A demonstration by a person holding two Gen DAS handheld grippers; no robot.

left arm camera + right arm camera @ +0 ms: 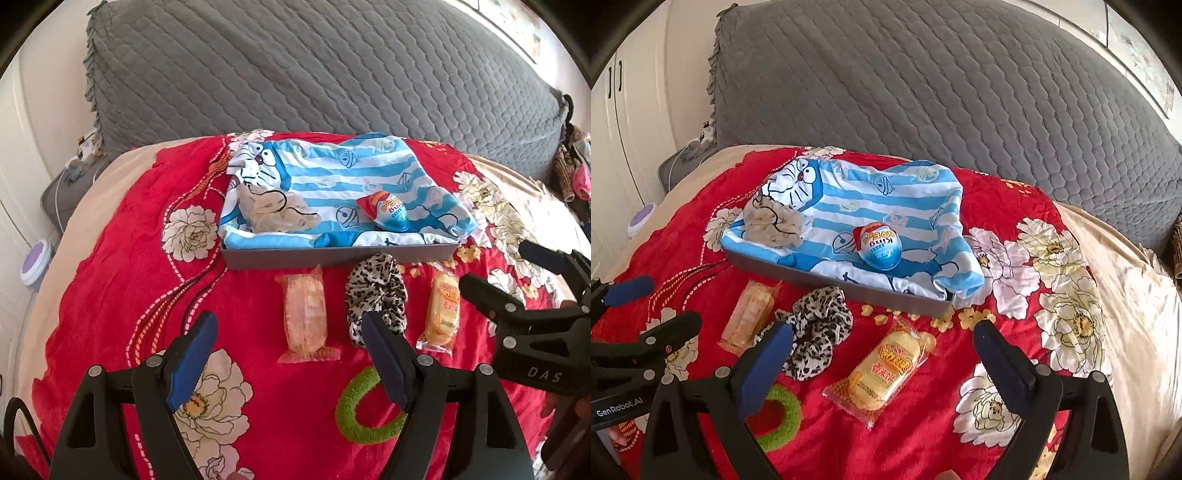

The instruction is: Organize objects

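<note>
Both claws empty, jaws wide: left claw (288, 365) hangs over the plain cake pack (305, 314) and leopard scrunchie (375, 295), right claw (882, 363) over the printed cake pack (882, 373). All lie on the bed just beside the tray (332, 254), likely queued for loading.

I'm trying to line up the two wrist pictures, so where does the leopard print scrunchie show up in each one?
Left wrist view: leopard print scrunchie sits centre-right, between two wrapped snacks, just before the grey tray.
Right wrist view: it lies left of centre, again just in front of the tray.
Shared landmark: the chocolate egg on the striped cloth inside the tray.
</note>
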